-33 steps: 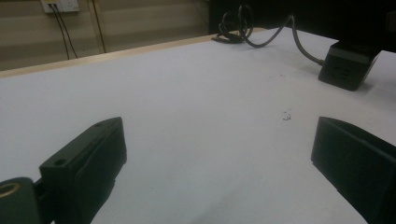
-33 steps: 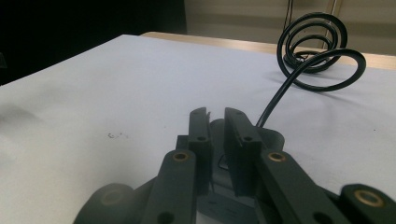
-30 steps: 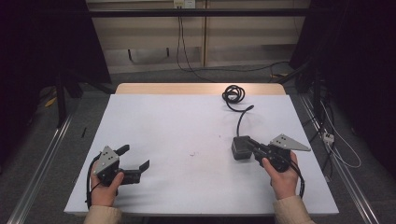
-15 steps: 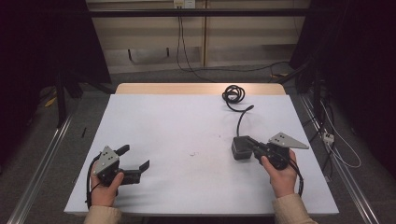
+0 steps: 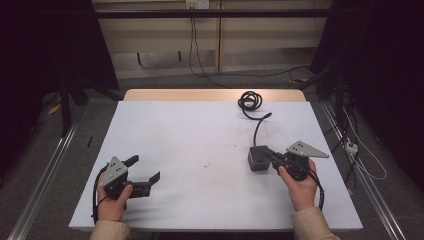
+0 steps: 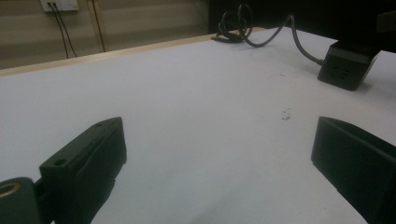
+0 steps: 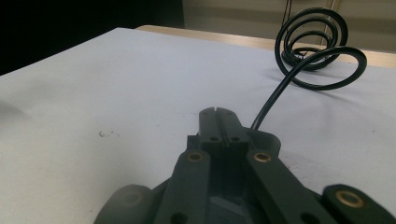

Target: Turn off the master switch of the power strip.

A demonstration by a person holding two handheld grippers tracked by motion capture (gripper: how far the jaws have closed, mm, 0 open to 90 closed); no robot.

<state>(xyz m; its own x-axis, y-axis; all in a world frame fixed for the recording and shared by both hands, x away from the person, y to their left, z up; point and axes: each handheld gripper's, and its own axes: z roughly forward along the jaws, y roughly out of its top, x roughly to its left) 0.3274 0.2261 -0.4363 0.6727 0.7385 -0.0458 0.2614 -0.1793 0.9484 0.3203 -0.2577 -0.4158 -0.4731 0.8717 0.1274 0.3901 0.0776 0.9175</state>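
A black power box (image 5: 256, 159) lies on the white table (image 5: 190, 130) at the right, and its black cable (image 5: 258, 126) runs back to a coil (image 5: 250, 100) near the far edge. My right gripper (image 5: 268, 155) is shut, its jaws pressed together and their tips lying over the box. In the right gripper view the shut jaws (image 7: 218, 115) cover most of the box (image 7: 270, 140), and the cable (image 7: 275, 93) rises behind them to the coil (image 7: 317, 42). My left gripper (image 5: 145, 168) stands open at the front left, with nothing between its jaws (image 6: 219, 140). It faces the box (image 6: 345, 70).
A small dark speck (image 5: 205, 164) marks the middle of the table. A light wooden strip (image 5: 210, 95) runs along the far edge. Metal rails (image 5: 45, 170) flank the table on the floor, and loose cables (image 5: 360, 150) lie to the right.
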